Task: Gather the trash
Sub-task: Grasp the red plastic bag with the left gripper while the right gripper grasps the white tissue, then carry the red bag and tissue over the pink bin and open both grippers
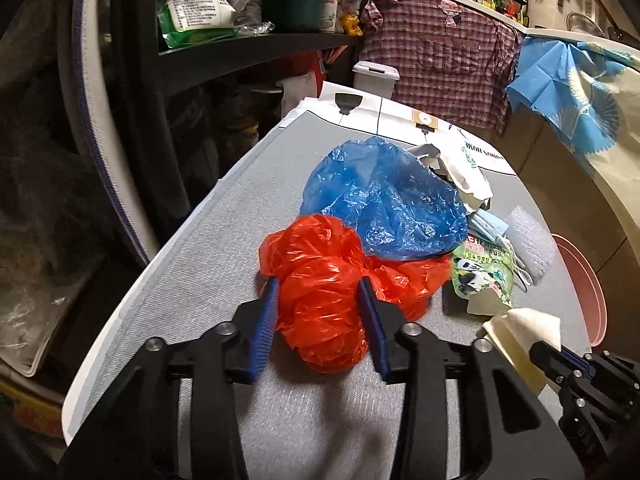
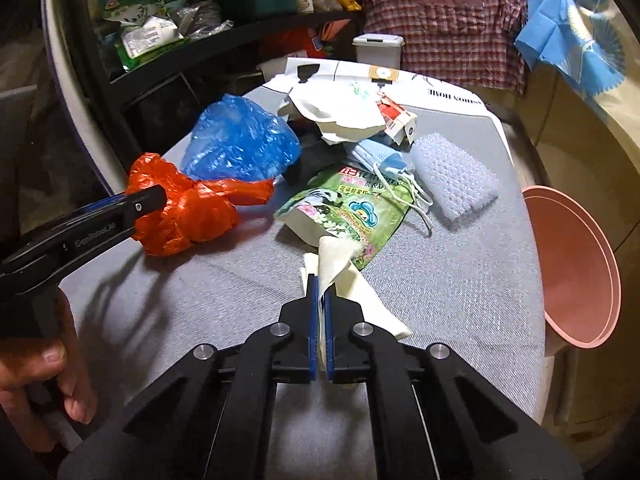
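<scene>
Grey fabric tabletop (image 2: 460, 280), cluttered shelf (image 2: 224, 40) upper left. Left gripper (image 1: 318, 280) pinching red plastic bag (image 1: 320, 292) (jaws part-spread); right gripper (image 2: 321, 284) clamped on tissue (image 2: 360, 292).

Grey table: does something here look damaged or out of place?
The white paper carton behind the blue bag is torn and crushed. On the grey table only loose rubbish lies in a heap; nothing looks spilled.

Left gripper (image 1: 318, 286) angles downward, jaws partly closed on a red bag (image 1: 320, 288). Right gripper (image 2: 322, 284) angles downward, jaws pinched on a cream tissue (image 2: 344, 276).
</scene>
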The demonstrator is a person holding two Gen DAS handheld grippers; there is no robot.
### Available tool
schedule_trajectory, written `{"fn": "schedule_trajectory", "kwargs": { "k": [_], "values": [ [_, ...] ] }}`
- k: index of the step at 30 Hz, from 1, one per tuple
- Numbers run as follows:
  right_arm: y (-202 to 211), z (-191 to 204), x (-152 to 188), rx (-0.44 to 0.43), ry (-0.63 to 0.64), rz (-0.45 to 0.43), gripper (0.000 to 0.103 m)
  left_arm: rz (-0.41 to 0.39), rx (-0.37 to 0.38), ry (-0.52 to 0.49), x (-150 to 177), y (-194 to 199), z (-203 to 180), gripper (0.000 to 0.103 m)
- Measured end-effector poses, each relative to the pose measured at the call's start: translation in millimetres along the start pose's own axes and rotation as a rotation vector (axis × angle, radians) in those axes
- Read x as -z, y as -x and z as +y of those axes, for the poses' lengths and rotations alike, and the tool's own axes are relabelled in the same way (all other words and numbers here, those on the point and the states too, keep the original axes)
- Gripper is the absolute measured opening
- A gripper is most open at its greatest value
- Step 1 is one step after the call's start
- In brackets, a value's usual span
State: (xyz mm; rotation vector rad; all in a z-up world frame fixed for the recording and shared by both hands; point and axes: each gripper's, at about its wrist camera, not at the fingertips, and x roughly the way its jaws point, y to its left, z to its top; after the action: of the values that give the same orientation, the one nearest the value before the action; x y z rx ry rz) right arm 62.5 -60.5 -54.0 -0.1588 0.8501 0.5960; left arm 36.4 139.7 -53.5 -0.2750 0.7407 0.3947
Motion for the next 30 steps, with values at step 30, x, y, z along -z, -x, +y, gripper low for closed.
{"fn": "schedule_trajectory", "kwargs": {
  "k": [30],
  "values": [
    [121.8, -42.5, 5.6, 0.139, -0.134, -0.191, 0.002, -0.101, 0.131, -0.042, 2.0, 77.5, -27.9, 0.028]
  ]
}}
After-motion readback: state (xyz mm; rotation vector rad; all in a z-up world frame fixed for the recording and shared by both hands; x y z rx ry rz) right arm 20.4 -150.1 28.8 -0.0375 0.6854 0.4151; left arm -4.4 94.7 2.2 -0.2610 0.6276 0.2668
